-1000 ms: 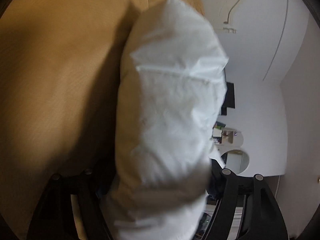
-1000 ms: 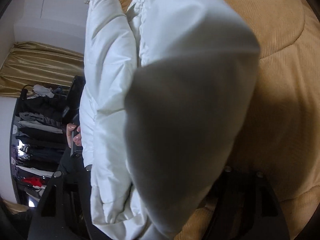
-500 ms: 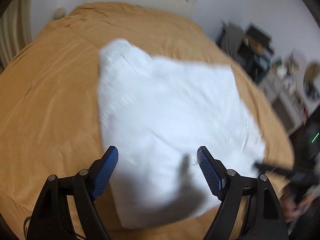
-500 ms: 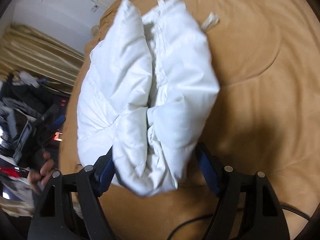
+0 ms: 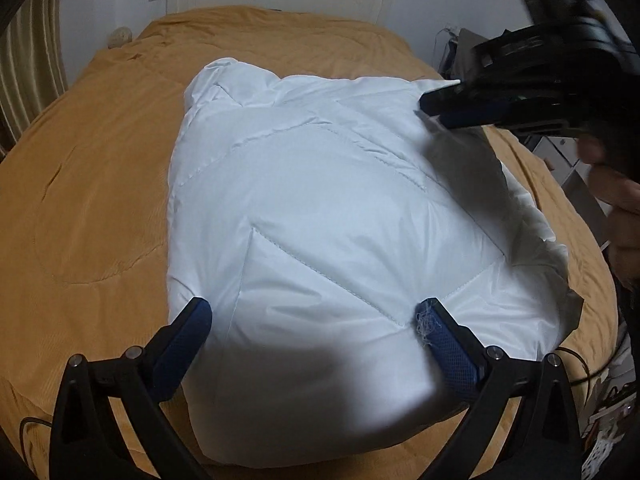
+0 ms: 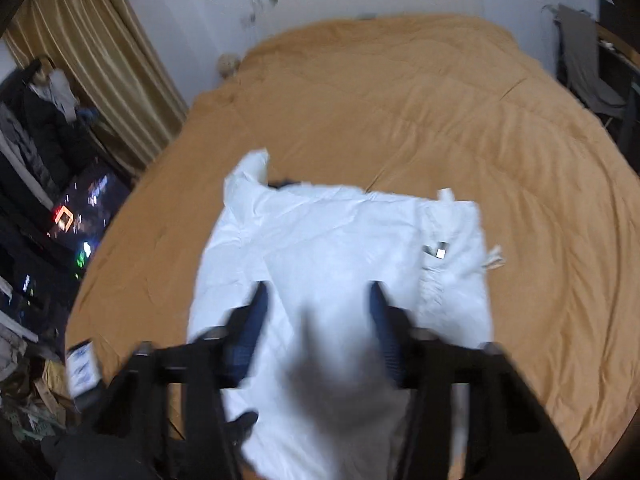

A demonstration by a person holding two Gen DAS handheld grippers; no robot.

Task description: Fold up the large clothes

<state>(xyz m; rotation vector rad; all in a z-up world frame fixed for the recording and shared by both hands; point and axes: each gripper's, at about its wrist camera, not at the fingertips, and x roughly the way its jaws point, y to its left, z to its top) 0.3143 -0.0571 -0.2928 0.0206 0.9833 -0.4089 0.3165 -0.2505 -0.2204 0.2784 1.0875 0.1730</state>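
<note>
White padded garment (image 5: pixel 332 240) lies folded into a bundle on the bed (image 5: pixel 88 208), over the orange cover. Left claw (image 5: pixel 316 320) hovers above its near edge, jaws opening wide, pads clear of the fabric. Right claw (image 6: pixel 316 308), blurred, hangs over the bundle with jaws closing; nothing is clamped between its fingers (image 6: pixel 256 320)
</note>
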